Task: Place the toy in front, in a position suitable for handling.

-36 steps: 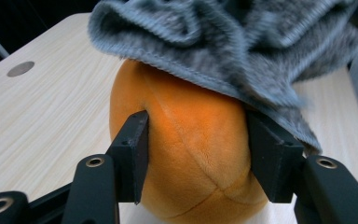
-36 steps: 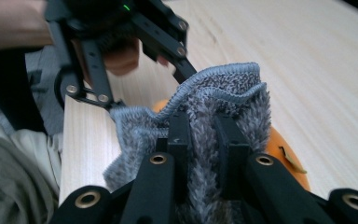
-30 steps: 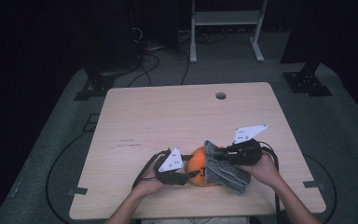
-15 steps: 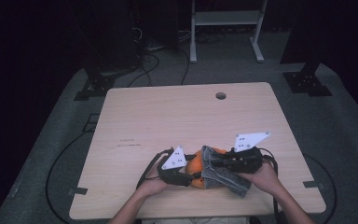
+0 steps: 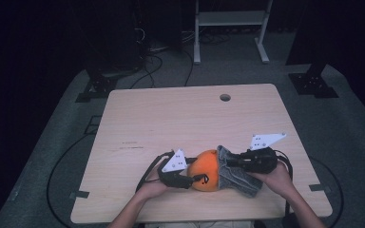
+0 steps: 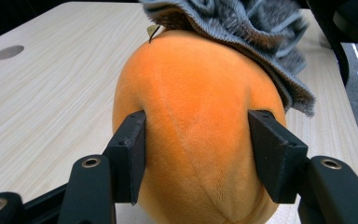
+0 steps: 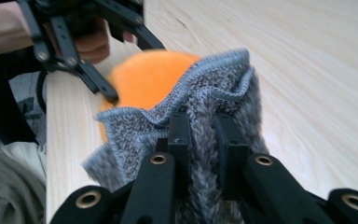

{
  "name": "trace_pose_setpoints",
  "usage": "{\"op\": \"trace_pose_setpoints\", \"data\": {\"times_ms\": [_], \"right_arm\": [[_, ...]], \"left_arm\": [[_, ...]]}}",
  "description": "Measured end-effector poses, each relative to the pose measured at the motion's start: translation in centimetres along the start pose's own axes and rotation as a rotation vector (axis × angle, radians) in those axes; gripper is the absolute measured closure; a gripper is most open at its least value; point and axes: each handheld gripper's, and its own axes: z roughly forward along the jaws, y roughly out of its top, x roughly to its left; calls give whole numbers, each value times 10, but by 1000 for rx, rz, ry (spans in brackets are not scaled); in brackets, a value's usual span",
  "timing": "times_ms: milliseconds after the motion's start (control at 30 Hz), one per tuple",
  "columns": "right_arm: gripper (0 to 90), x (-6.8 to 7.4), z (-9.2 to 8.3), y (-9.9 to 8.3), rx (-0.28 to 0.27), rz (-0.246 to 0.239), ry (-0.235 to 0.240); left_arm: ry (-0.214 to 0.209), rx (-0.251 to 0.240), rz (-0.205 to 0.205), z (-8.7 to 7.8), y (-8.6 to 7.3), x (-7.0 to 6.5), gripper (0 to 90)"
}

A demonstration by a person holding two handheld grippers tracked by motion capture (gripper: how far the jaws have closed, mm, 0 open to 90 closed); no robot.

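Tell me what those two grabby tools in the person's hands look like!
Each is black, with a linked frame and two flat, blocky jaws. The left gripper and the right gripper each carry a pale grey three-cornered plate with small dark dots on top. Brass-coloured rivets sit at the joints, and a black cable trails from each. The person's forearms are bare, with no sleeves in view.

My grey cloth (image 6: 242, 32) covers the orange plush's (image 6: 196, 140) far end, its base runs past the bottom edge, and it blurs beyond my right fingers (image 7: 179, 135).
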Motion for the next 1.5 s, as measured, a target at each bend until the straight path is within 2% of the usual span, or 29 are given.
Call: {"op": "trace_pose_setpoints", "data": {"times_ms": [67, 133, 200, 333, 433, 500, 533, 567, 633, 700, 767, 833, 933, 1067, 1167, 1233, 1267, 1367, 1433, 1500], "right_arm": [[781, 5, 3, 8, -18, -23, 23], [781, 7, 8, 13, -10, -44, 15], [782, 1, 11, 9, -18, -25, 16], [781, -10, 11, -7, -18, 21, -34], [781, -8, 6, -9, -28, 31, -37], [781, -1, 6, -4, -35, 5, -22], [781, 3, 9, 0, -24, -16, -23], [781, 7, 12, 2, -9, -43, -30], [781, 14, 21, 6, 14, -94, -52], [782, 14, 25, 7, 2, -98, -47], [782, 10, 25, 6, -20, -71, -37], [782, 6, 23, 0, -36, -34, -33], [782, 0, 17, -14, -64, 31, -9], [781, 3, 11, -31, -53, 75, 3], [780, 6, 8, -40, -16, 85, 8], [779, 7, 6, -42, 14, 72, -1], [778, 7, 3, -40, 11, 64, -11], [778, 6, -5, -22, -73, 50, -19], [777, 4, -2, -7, -93, 29, -27], [778, 0, 6, 1, -95, 30, -14]], "left_arm": [[-2, -1, 12, -1, 0, -1, 414], [-3, 5, 7, -2, -2, 0, 414], [-4, 14, -1, -4, -4, 3, 414], [-11, 22, -39, -5, -7, 9, 413], [-16, 31, -37, -5, -8, 10, 412], [-27, 38, -58, -7, -8, 12, 395], [-36, 55, -77, -9, -6, 14, 360], [-24, 63, -89, -11, -4, 16, 307], [-17, 32, -126, -15, -1, 19, 236], [-38, -8, -167, -14, 0, 21, 236], [-38, -8, -171, -11, -1, 20, 253], [-33, -12, -176, -8, -4, 19, 314], [-28, 2, -161, -7, -4, 17, 332], [-28, 7, -168, -8, -6, 18, 332], [-22, 8, -168, -8, -7, 17, 331], [-21, 8, -155, -8, -7, 17, 332], [-22, 7, -153, -7, -7, 17, 334], [-26, 3, -146, -6, -7, 16, 339], [-24, 7, -141, -7, -7, 16, 340], [-23, 14, -139, -8, -7, 16, 341]]}}
